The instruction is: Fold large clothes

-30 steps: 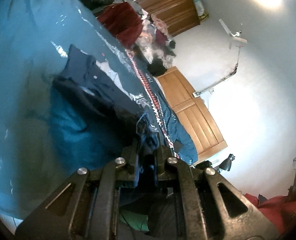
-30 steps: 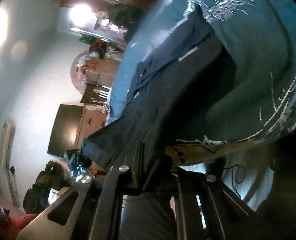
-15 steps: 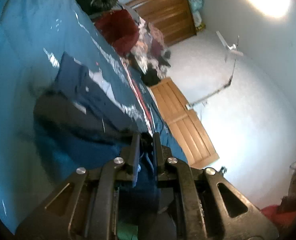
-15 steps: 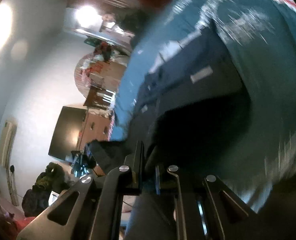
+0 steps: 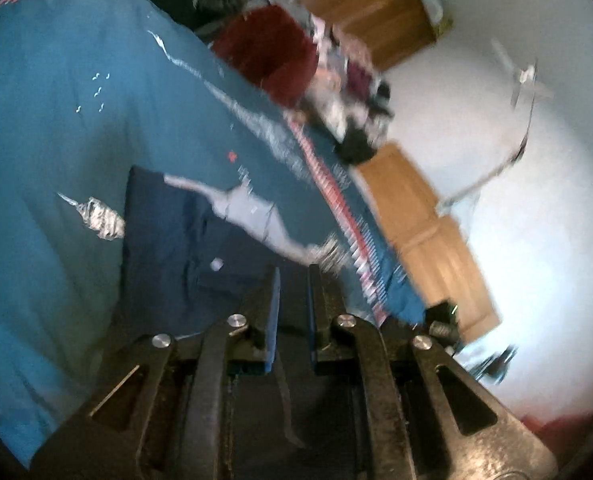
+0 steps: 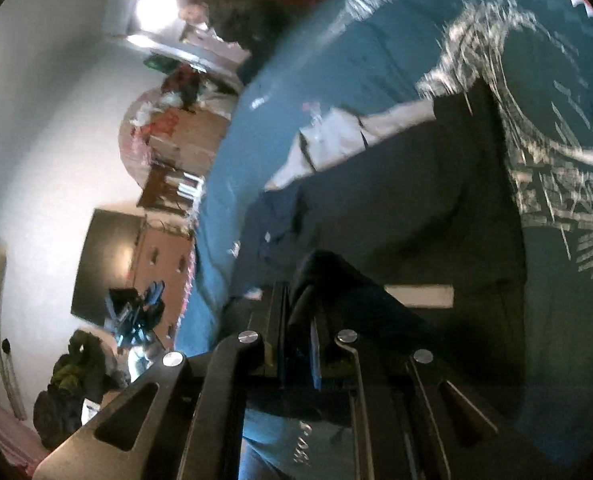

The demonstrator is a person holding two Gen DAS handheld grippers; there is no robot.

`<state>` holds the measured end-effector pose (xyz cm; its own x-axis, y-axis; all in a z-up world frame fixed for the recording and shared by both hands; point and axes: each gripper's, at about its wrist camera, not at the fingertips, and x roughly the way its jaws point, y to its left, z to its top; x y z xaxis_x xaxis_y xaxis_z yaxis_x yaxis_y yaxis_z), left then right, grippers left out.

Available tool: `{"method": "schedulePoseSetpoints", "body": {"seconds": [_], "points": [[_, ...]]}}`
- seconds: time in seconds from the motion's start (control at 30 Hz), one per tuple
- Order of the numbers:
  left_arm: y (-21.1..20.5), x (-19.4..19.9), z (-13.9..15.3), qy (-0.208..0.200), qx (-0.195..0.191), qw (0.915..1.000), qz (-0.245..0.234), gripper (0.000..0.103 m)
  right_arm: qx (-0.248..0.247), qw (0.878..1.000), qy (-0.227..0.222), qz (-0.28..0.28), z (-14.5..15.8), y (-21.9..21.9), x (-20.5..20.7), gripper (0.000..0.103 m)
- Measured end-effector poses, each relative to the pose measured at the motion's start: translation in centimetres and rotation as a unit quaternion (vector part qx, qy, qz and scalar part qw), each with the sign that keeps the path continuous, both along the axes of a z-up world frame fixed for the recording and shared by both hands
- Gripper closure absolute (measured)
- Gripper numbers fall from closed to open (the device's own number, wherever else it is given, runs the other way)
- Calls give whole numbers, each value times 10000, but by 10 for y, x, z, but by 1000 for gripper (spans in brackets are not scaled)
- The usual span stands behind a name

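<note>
A dark navy garment point(image 5: 184, 248) is spread flat on the teal bedspread point(image 5: 56, 120). The jaws of the left gripper point(image 5: 292, 276) are seen slightly apart, with nothing between them. The right gripper point(image 6: 296, 304) is clamped on a dark fold of the garment.

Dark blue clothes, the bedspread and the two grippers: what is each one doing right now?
dark blue garment: lying on the bed, partly folded, pale lining showing along one edge.
teal bedspread: spread over the bed, under the garment.
left gripper: jaws apart, nothing between them.
right gripper: shut on a fold of the garment.
wooden door: closed.
</note>
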<state>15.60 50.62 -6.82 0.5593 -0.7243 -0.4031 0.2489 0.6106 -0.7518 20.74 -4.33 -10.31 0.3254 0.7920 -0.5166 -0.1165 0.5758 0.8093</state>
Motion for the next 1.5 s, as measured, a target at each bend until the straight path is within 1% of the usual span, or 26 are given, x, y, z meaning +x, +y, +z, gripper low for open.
{"method": "schedulePoseSetpoints", "body": {"seconds": [0.03, 0.1, 0.17, 0.2, 0.23, 0.3, 0.37, 0.43, 0.47, 0.6, 0.63, 0.67, 0.7, 0.73, 0.77, 0.8, 0.83, 0.97, 1.07, 1.13, 1.17, 1.27, 1.37, 1.43, 1.47, 1.5], "points": [[1, -6, -4, 31, 17, 10000, -25, 88, -24, 10000, 24, 26, -4, -2, -7, 90], [3, -26, -12, 76, 24, 10000, -20, 77, -12, 10000, 20, -11, -9, -8, -22, 90], [-1, -44, -15, 47, 67, 9999, -150, 72, 76, 9999, -13, -92, -6, -19, -45, 90], [-8, -61, -15, -25, 187, 9994, -305, 71, 70, 9999, -42, -107, -3, -22, -54, 90], [-13, -69, -13, -68, 212, 9989, -403, 71, 49, 9999, -79, -132, 1, -25, -65, 90], [-26, -92, -8, -258, 73, 9971, -708, 69, 36, 9998, -144, -162, 7, -30, -89, 91], [-36, -112, 1, -450, -48, 9948, -911, 63, 98, 9995, -181, -236, 11, -33, -115, 91], [-34, -126, 8, -584, -167, 9941, -898, 60, 179, 9993, -181, -279, 10, -34, -140, 91], [-29, -132, 11, -617, -292, 9944, -807, 58, 209, 9992, -168, -285, 8, -34, -155, 91], [4, -158, 16, -628, -526, 9962, -302, 56, 284, 9994, -16, -211, -7, -36, -199, 91], [6, -166, 19, -581, -537, 9965, -279, 54, 306, 9993, 25, -209, -10, -37, -204, 91], [10, -172, 19, -493, -494, 9971, -304, 48, 382, 9990, 77, -237, -15, -40, -209, 91], [13, -182, 15, -326, -336, 9983, -334, 41, 426, 9987, 92, -260, -17, -41, -211, 91], [12, -187, 10, -212, -215, 9989, -348, 38, 443, 9986, 89, -267, -18, -42, -212, 91], [15, -196, -1, 20, -90, 9992, -378, 36, 448, 9986, 61, -257, -17, -42, -212, 91], [17, -202, -9, 167, -22, 9992, -371, 36, 430, 9988, 35, -242, -16, -41, -212, 91], [20, -210, -22, 383, 148, 9986, -334, 36, 412, 9989, 8, -225, -15, -40, -212, 91], [19, -228, -62, 910, 413, 9944, -355, 35, 411, 9990, -47, -143, -10, -35, -213, 91], [1, -231, -84, 1142, 876, 9880, -569, 35, 362, 9993, -32, -72, -9, -31, -216, 91], [-6, -229, -98, 1289, 1334, 9815, -479, 35, 343, 9994, -31, -51, -10, -30, -218, 91], [-5, -228, -103, 1353, 1392, 9800, -427, 35, 352, 9994, -5, -70, -12, -30, -219, 91], [-6, -231, -108, 1301, 1268, 9824, -439, 35, 341, 9994, 11, -87, -13, -29, -219, 91], [-12, -231, -110, 1219, 1279, 9830, -493, 35, 314, 9995, 21, -58, -13, -28, -222, 91], [-17, -228, -111, 1197, 1142, 9845, -589, 42, 294, 9995, 43, -38, -14, -28, -223, 91], [-18, -226, -110, 1149, 1169, 9845, -623, 49, 290, 9996, 53, -39, -14, -28, -224, 91], [-20, -225, -109, 1123, 1117, 9850, -687, 60, 288, 9996, 58, -40, -15, -28, -224, 91]]}}
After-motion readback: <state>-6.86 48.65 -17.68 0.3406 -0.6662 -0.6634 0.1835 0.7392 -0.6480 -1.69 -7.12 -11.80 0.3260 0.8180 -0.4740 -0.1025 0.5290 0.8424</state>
